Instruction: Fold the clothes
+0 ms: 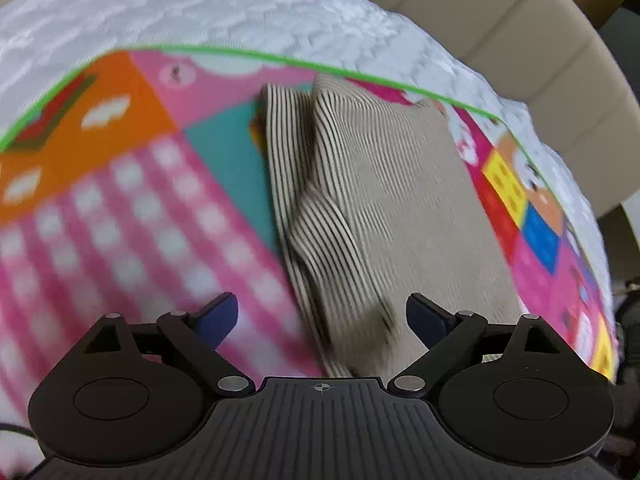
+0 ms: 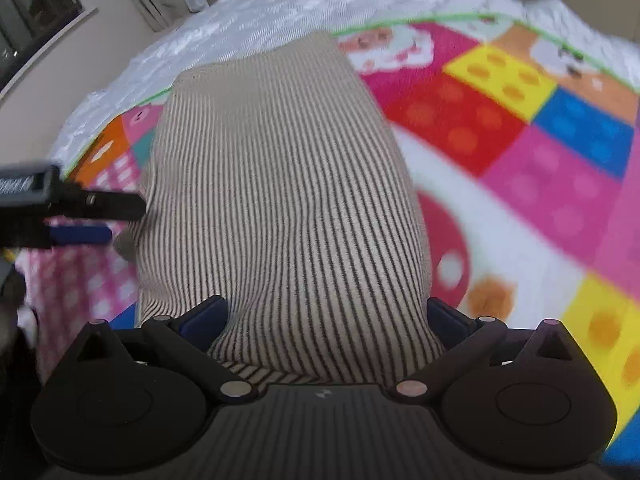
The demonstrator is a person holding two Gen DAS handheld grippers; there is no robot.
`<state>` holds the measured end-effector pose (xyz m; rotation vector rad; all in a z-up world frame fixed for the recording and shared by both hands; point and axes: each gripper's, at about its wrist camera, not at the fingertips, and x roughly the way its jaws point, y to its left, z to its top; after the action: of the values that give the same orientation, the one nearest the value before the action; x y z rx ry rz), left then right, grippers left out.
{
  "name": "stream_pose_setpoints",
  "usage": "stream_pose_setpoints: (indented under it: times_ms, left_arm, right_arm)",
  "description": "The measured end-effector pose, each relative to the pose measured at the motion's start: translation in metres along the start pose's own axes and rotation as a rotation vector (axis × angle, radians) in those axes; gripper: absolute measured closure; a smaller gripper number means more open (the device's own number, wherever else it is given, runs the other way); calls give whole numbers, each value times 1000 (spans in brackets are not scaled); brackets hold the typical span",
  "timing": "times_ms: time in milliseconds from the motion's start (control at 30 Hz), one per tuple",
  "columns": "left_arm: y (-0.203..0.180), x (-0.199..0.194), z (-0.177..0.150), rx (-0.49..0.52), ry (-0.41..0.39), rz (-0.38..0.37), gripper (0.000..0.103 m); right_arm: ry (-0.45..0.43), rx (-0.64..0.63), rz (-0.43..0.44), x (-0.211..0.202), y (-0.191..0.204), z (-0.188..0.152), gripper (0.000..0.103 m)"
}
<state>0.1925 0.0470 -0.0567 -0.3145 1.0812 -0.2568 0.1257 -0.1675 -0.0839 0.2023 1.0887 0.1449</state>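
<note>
1. Your left gripper (image 1: pixel 322 318) had its two blue fingers (image 1: pixel 218 316) wide apart, and nothing was between them.
2. It hovered over the near left edge of the striped garment (image 1: pixel 384 208); I could not tell if the fingers touched the cloth.
3. The striped garment was beige with thin dark lines. It lay on the colourful play mat (image 1: pixel 120 208), from near the grippers to the far green border of the mat.
4. In the left wrist view, the left side of the garment was bunched into raised folds, and the right side lay flatter.
5. Your right gripper (image 2: pixel 326 316) was also spread wide, and its fingers (image 2: pixel 206 316) stood at the two sides of the near end of the garment.
6. The cloth bulged up between these fingers, but they did not pinch it.
7. In the right wrist view, your left gripper (image 2: pixel 86 216) came in from the left and its tips were just beside the left edge of the garment.
8. The mat lay on a white textured bed cover (image 2: pixel 248 8).
9. A beige padded headboard (image 1: pixel 500 20) stood at the far right, behind the bed cover.
10. Both views were a little blurred.
</note>
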Motion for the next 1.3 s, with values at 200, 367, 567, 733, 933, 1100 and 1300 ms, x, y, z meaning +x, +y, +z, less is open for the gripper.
stream_pose_setpoints:
  times_ms: [200,367,567,733,933,1100,1300]
  left_arm:
    - [-7,-24,-47,14,58,-31,5]
    - [-27,-21,-74,67,79,0,4]
    - [-49,-7,-93,210,83,153,3]
    - [-57,-3,-99,264,68,201,0]
    - [-56,-5,-102,261,62,198,0]
    - [-49,-7,-101,226,60,176,0]
    - [-45,-10,-98,195,52,148,0]
  right_arm:
    - [44,9,79,-27,-7,6,0]
    - [-9,-22,16,-54,-2,-2,0]
    - [57,29,-105,-19,-5,-24,0]
    - [86,15,-101,-22,-6,-25,0]
    - [193,-107,-115,-19,4,-12,0]
    - [97,-200,-101,-48,5,8,0]
    - [-9,-392,-153,-49,4,20,5]
